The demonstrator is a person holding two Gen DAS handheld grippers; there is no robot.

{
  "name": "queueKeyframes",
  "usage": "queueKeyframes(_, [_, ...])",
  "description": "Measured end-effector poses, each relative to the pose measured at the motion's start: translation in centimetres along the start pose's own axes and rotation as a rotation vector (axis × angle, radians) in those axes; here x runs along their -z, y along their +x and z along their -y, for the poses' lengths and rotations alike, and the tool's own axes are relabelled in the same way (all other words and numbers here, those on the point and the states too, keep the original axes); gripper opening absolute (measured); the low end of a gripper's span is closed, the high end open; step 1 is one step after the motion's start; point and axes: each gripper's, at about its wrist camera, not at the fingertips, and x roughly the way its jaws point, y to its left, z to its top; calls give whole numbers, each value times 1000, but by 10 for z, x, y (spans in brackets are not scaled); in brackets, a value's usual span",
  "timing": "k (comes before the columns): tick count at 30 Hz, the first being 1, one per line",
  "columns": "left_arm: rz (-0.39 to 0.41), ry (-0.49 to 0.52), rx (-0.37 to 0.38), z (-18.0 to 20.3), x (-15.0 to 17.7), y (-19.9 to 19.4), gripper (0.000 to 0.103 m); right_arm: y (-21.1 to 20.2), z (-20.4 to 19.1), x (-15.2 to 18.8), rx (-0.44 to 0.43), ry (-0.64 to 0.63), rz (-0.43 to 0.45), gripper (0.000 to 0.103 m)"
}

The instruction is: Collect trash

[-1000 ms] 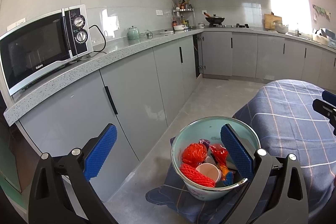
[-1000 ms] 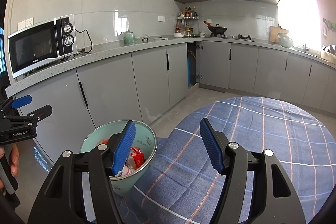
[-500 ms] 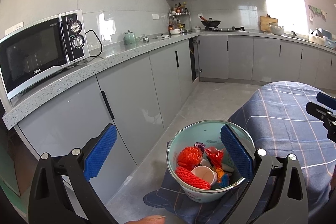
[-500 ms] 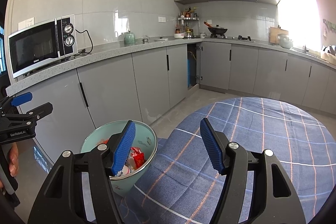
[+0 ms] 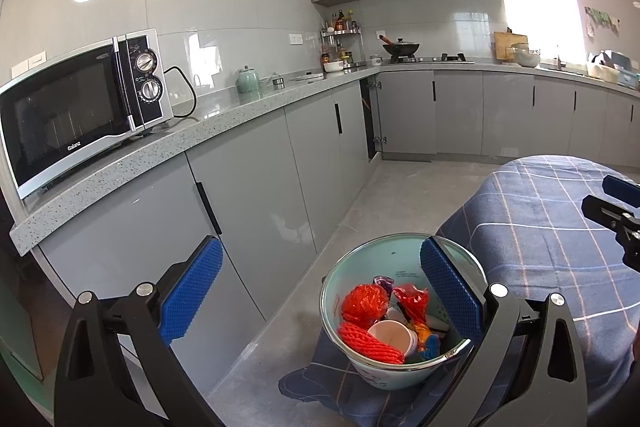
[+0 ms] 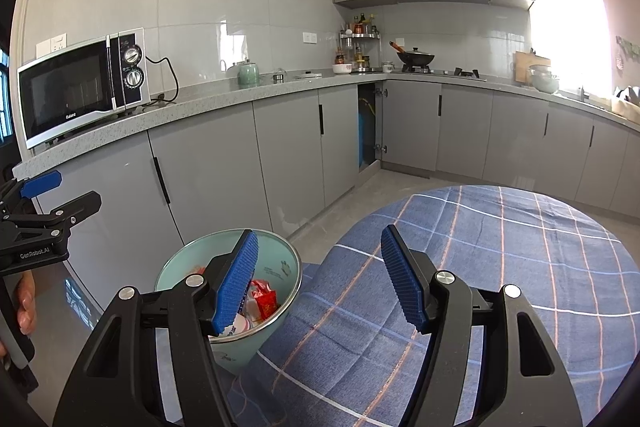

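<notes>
Bin (image 5: pixel 400 363) sits low and right of the left gripper (image 5: pixel 320 291), nearer than the right gripper (image 6: pixel 318 281). Both spread, empty; cloth (image 6: pixel 500 267) bare.

The left gripper (image 5: pixel 320 285) tips gently downward, its jaws spread wide with nothing between the blue pads (image 5: pixel 191 291). From the right wrist view it shows at nine o'clock, and bare fingers (image 6: pixel 25 301) wrap its handle at about eight o'clock. The right gripper (image 6: pixel 320 281) tips down at much the same slant, jaws parted and empty, blue pads (image 6: pixel 402 281) clear of each other. From the left wrist view its tips poke in at three o'clock.
</notes>
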Motion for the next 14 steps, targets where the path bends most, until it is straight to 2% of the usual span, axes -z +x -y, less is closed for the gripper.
queueKeyframes(3, [2,1,5,0,0,-1,98,-1,-1,1,0,0,2,68])
queueKeyframes(14, [-13,8,35,3,0,2,98,0,14,1,23,7,-3,71])
